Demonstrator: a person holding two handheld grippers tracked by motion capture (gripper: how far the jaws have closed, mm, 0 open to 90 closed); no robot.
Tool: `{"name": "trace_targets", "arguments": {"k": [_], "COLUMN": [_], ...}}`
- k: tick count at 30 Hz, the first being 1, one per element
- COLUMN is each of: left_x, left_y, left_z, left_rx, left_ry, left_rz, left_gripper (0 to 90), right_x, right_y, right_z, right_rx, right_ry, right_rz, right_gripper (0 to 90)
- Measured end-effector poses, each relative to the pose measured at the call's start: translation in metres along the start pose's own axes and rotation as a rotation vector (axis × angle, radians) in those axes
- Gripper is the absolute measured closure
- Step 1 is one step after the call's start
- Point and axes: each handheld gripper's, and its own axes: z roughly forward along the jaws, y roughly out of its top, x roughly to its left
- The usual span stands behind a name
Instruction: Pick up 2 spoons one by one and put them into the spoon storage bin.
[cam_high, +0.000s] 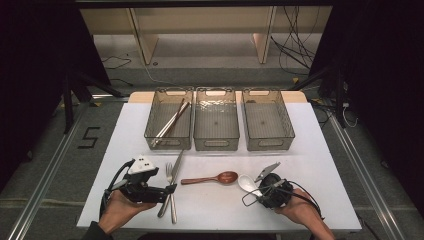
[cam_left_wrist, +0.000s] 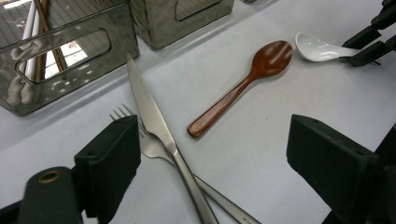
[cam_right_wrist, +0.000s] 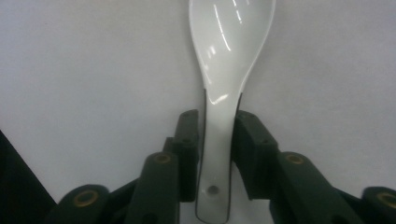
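A white ceramic spoon lies on the white table with its handle between the jaws of my right gripper. Both pads press on the handle's sides. From above, that spoon sits right of centre, with the right gripper just behind its handle. A brown wooden spoon lies at the middle. A steel knife crosses over a fork at the left. My left gripper stands wide open just above the table, with the knife and fork by its left jaw. It holds nothing.
Three clear plastic bins stand in a row at the back: the left bin holds chopsticks; the middle bin and right bin show nothing inside. The table's front edge runs close behind both hands.
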Motion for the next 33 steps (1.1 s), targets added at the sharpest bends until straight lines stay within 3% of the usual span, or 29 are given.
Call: {"name": "trace_targets", "arguments": {"k": [7,23,33], "left_x": [-0.0001,0.0004,0.0005], "left_y": [0.0002,-0.0006,-0.0008], "left_z": [0.0006,0.0,0.0003], "left_rx": [0.001,0.0,0.003], "left_ry": [0.0,0.008,0.006], "left_rz": [0.003,0.008,0.009], "left_gripper": [17.2,17.2,17.2], "right_x": [-0.0056,-0.0024,-0.0055], "right_y": [0.0005,0.0011,0.0014], "right_z": [0.0001,-0.0012,-0.0052], "right_rx": [0.003,0.022,-0.038], "right_ry": [0.031,0.039,0.057], "right_rz": [0.025,-0.002,0.023], "right_gripper": [77.0,77.9,78.0]}}
